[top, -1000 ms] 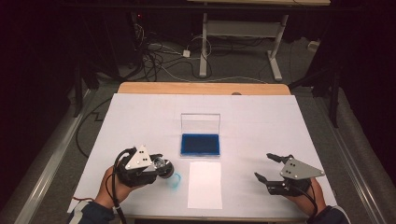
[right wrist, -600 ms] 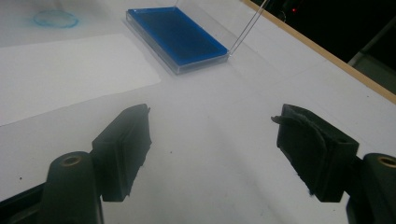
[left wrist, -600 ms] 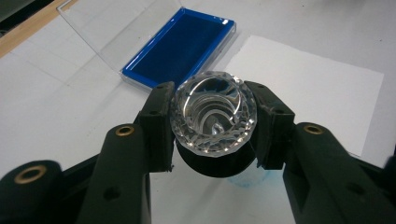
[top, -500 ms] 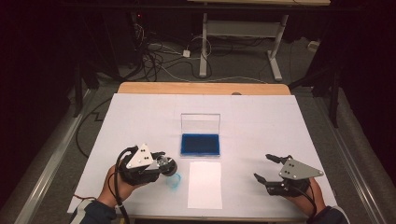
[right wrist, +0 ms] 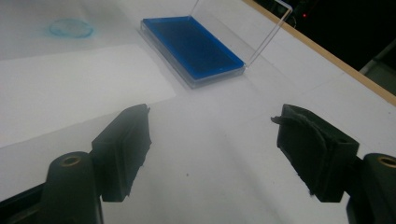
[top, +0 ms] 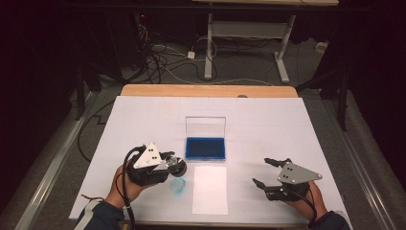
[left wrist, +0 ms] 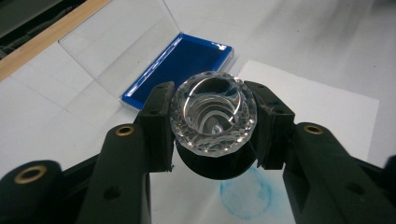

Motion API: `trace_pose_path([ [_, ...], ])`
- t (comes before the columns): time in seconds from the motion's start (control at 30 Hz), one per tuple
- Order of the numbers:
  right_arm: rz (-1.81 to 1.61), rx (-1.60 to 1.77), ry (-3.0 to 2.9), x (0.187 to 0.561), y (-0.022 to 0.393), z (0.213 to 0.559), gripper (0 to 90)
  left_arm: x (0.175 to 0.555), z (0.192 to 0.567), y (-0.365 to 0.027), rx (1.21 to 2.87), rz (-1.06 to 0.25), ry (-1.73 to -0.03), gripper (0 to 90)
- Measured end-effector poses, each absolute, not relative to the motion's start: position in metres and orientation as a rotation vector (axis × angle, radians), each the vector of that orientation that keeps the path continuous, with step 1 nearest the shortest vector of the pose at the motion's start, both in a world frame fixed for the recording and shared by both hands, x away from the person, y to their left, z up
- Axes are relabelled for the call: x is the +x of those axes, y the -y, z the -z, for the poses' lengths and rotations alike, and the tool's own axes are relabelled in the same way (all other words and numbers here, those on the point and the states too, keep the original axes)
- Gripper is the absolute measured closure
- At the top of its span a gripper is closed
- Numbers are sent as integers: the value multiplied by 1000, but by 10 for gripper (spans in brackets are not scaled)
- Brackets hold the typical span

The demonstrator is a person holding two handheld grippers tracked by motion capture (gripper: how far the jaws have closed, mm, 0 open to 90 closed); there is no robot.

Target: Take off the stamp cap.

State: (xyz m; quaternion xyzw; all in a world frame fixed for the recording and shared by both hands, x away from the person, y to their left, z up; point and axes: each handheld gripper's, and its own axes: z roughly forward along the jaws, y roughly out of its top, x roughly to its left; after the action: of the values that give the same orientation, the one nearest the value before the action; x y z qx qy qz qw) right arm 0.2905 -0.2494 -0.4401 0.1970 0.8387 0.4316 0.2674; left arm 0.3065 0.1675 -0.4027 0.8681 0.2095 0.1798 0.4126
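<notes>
One stamp (left wrist: 213, 122) with a clear faceted knob is the thing in hand here, and I judge it to be hard and stiff, rather light, and quite slippery, because the cut surface is smooth like glass or acrylic. If it is glass it may chip when it drops, so a firm side grip is needed. The best place to hold it seems to be the round knob at its widest ring, where the two pads already sit, one on each side. The dark base below the knob looks narrower and I think it is less good for gripping.

The left gripper (left wrist: 212, 126) is clenched on this knob, with both pads pressing it. In the high view the left gripper (top: 168, 164) holds the stamp (top: 176, 165) just above the white table cover, near the left edge of the paper sheet (top: 209, 189). Directly under it lies a round blue print (left wrist: 246, 196) on the cover, just beside the sheet and not on it. The blue ink pad (top: 205, 148) sits in its open clear case beyond the sheet, a little to the right of the stamp.

The right gripper (top: 265, 173) is well apart, at the right side of the table (top: 306, 124). Its jaws stand released, and nothing is between them.
</notes>
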Motion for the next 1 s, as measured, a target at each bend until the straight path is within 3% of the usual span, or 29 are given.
trace_pose_path([
  [0.37,-1186,463,-2306,294,221,437,257,313,398,-157,2152,-436,-513,544],
  [1.0,-1292,328,-2441,300,128,447,256,313,400,-119,2148,-353,-447,543],
])
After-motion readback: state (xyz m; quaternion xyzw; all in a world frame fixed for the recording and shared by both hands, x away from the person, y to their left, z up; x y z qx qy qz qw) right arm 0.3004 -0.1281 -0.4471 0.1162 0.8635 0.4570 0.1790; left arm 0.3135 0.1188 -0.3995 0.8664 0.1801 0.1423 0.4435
